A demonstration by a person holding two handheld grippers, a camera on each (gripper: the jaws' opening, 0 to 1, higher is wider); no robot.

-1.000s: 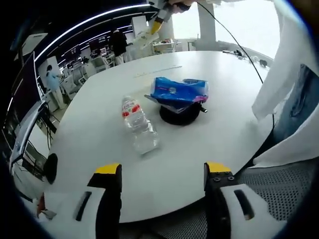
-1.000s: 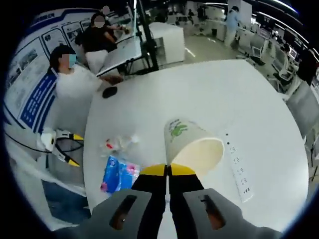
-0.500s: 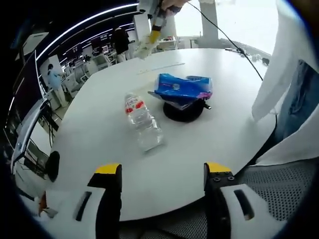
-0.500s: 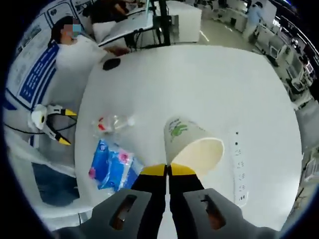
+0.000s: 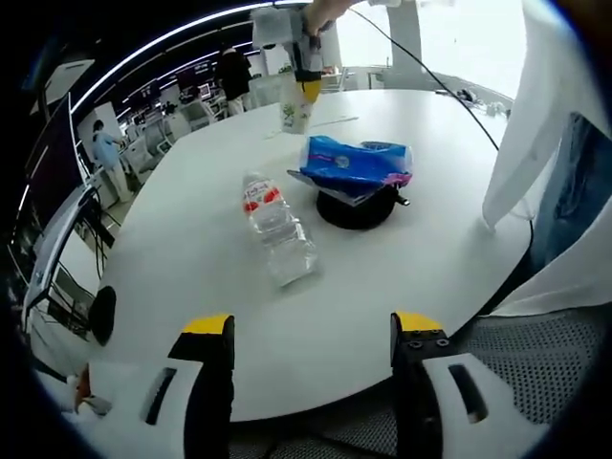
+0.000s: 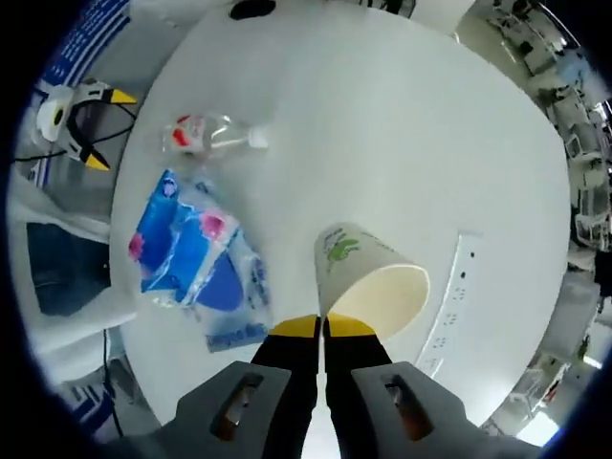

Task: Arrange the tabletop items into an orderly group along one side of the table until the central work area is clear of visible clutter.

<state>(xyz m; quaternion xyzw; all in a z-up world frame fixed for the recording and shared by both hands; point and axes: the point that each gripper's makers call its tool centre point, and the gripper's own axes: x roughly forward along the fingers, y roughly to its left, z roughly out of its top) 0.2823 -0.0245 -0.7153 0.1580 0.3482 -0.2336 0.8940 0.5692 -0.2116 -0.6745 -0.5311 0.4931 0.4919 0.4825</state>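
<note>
My right gripper is shut on the rim of a white paper cup with a green print, held above the white table. In the left gripper view that gripper hangs with the cup over the far side of the table. A clear plastic bottle with a red label lies on its side mid-table. A blue tissue packet rests on a black round object. From above I see the bottle and the packet. My left gripper stands open off the table's near edge.
A white power strip lies on the table past the cup. A black mouse sits at the far edge. A person's white coat and a grey mesh chair crowd the right side. Desks and people stand beyond.
My right gripper has carried the cup in over the table and tipped to look straight down. In the left gripper view it has come lower and nearer the packet. The left gripper stays put.
</note>
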